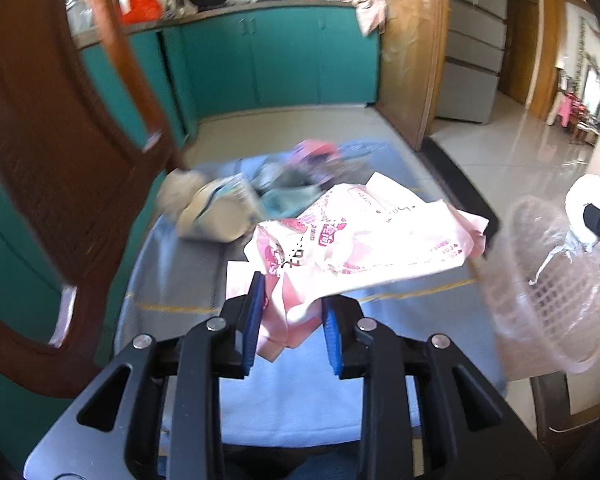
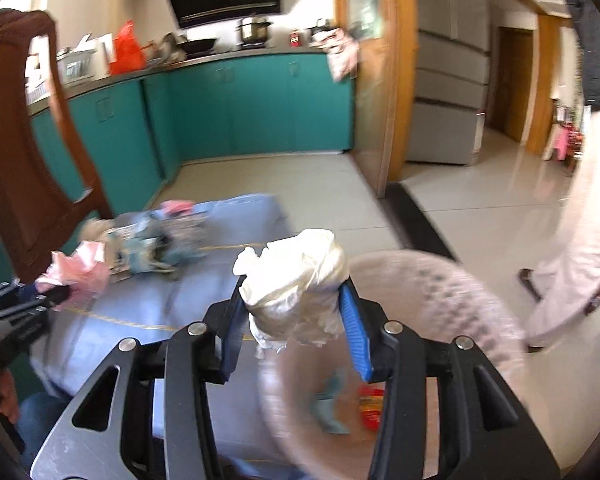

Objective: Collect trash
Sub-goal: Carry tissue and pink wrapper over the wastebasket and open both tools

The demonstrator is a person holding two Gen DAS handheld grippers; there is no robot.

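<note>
Two hand-held grippers each carried a piece of rubbish above a table draped in a pale blue cloth (image 1: 188, 280) in a kitchen with teal cabinets (image 1: 284, 56). The left gripper (image 1: 292, 300) had its blue pads pressed tight on the crumpled end of a pink and white printed wrapper (image 1: 364, 240), which fanned out ahead of the jaws above the cloth. The right gripper (image 2: 296, 304) stood partly open, its pads clamped on either side of a bunched white plastic bag (image 2: 300, 284). That wad hung just over the near rim of a translucent pink mesh basket (image 2: 440, 292) at the right side of the table; in the left wrist view the same basket (image 1: 548, 292) showed at the right edge with the white wad (image 1: 584, 208) above it. Inside the basket lay a scrap of blue-green wrapper (image 2: 328, 404) and a small red packet (image 2: 370, 406). More litter remained heaped at the far end of the cloth: a blurred pile of pale blue, cream and pink packaging (image 1: 260, 192). A dark wooden chair (image 1: 52, 152) stood at the table's left, and a person in light trousers (image 2: 572, 220) stood on the tiled floor (image 2: 480, 208) to the right.
</note>
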